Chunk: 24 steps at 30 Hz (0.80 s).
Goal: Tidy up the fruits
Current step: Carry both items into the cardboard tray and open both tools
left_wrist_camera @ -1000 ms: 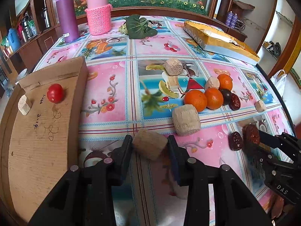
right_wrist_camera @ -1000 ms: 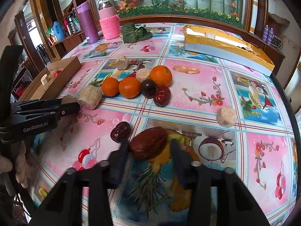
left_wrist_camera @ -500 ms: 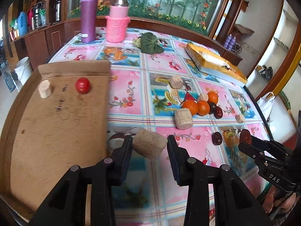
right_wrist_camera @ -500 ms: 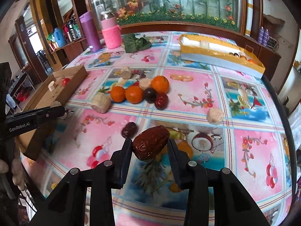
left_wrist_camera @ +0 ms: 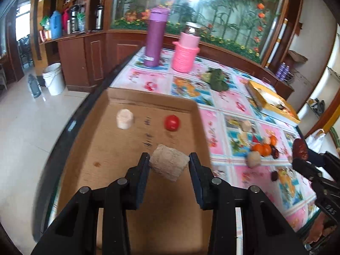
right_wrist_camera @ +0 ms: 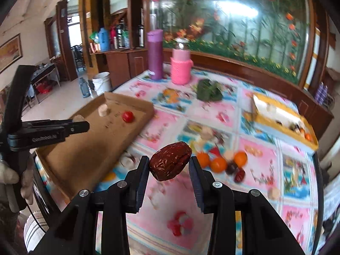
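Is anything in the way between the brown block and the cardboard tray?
Nothing visible. The left gripper holds the tan block right above the cardboard tray; the tomato and pale block lie farther back.

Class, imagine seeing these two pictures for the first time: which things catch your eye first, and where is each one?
A wrinkled red date is pinched in the right gripper, in the air above the flowered tablecloth. The left gripper clamps a tan block over the cardboard tray, where a red tomato and a pale block already lie.
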Tool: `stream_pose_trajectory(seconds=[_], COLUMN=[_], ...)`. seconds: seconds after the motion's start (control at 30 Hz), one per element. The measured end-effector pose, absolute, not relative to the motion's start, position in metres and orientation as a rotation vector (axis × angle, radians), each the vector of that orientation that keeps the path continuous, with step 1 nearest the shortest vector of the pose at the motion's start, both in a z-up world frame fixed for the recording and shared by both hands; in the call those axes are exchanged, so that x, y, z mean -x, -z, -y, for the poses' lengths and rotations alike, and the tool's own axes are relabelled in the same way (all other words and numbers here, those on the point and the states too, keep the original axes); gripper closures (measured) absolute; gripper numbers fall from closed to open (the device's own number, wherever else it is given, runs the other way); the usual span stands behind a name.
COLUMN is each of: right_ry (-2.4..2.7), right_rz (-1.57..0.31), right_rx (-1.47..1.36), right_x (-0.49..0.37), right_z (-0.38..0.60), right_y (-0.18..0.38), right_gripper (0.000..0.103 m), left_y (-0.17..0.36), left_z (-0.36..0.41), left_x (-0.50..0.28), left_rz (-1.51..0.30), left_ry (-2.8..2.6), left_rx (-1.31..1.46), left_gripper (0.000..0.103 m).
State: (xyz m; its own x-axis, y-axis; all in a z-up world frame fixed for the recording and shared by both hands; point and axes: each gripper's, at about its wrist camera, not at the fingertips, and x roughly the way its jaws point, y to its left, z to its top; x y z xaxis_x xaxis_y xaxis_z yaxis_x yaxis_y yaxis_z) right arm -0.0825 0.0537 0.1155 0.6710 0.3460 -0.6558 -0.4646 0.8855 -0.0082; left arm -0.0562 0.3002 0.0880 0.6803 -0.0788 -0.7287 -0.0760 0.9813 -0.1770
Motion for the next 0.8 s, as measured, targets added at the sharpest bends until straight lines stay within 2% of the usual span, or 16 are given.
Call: stream_pose_trajectory(seconds=[0.23,0.47,0.8], right_ry=[-0.570,-0.634,-0.632], right_rz=[-0.709,-0.818,-0.947], right_rx=[0.217,0.257,0.220], right_x=[0.045,0.007,-0.034], right_z=[-0.130,-0.196,-0.227], right_y=[-0.119,-0.079,-0.028], right_gripper=[0.061,0.061,0.061], left_y=[-0.062,-0.035,-0.028], left_z=[-0.362,-0.379,-0.383], left_x=[0.008,-0.018,-0.028], left_rz=[-0.906,-0.984,-0.987], left_ry=[-0.126,-0.150,-0.168], left_rx=[0.278,0.308,0.319], left_gripper=[0.066,0.066,0.066])
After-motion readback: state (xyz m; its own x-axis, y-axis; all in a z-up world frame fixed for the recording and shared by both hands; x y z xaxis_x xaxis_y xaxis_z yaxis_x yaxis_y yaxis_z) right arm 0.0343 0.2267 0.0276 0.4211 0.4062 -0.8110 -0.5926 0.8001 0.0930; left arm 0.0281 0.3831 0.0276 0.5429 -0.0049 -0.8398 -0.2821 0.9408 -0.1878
